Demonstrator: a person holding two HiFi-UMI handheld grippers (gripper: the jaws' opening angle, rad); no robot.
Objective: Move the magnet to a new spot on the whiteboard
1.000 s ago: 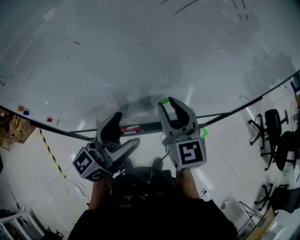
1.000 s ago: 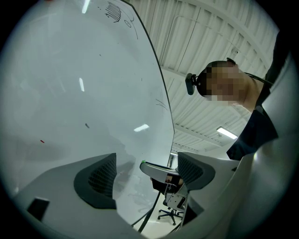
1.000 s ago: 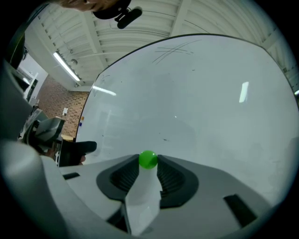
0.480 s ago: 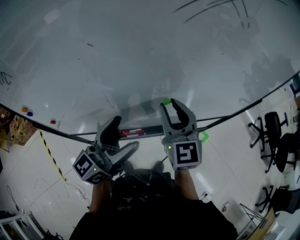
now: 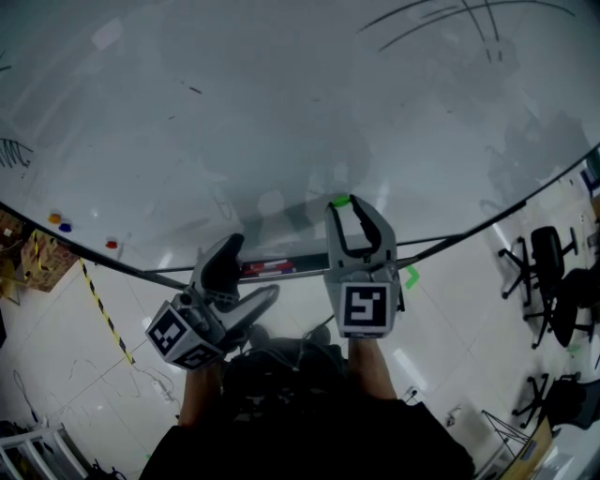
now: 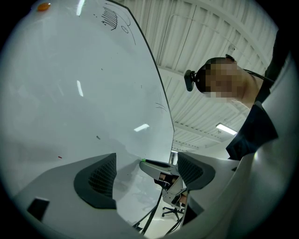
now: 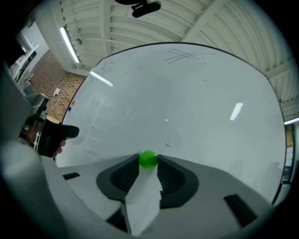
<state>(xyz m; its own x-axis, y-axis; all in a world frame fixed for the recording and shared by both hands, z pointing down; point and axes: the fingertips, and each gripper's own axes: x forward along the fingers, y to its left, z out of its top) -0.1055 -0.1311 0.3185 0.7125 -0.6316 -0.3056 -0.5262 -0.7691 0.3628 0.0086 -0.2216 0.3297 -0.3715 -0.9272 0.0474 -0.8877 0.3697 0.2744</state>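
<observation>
Right tool [image 7: 148, 161]: I find both pads closed against a small green magnet [image 7: 148, 159]. The ball sits at the very tips with no gap on either side. From the head view, the right tool [image 5: 349, 208] points toward 12 o'clock. The magnet [image 5: 340, 201] shows as a green spot at its tip, over the lower middle of the whiteboard [image 5: 281, 112]. I cannot tell whether the magnet touches the board face or stands just off it.

Left tool [image 6: 145, 172]: its jaws stand wide apart with nothing between them. Through the gap I see only the board [image 6: 70, 93] and my other tool's tip. In the head view the left tool [image 5: 246, 274] lies at 8 o'clock from the right tool, lower and clear of the board.

Surroundings, head view:
- A marker tray [image 5: 272, 267] runs along the board's lower edge, between the two tools.
- Orange and blue magnets [image 5: 59, 221] sit together near the board's edge at 9 o'clock, with a red magnet [image 5: 112, 245] just beside them toward 4 o'clock. All are well apart from the green one.
- Dark pen strokes [image 5: 450, 19] cross the board at 1 o'clock.
- Office chairs [image 5: 548, 272] stand on the floor [image 5: 450, 319] at 3 o'clock.
- Striped tape [image 5: 98, 305] lies on the floor at 8 o'clock.
</observation>
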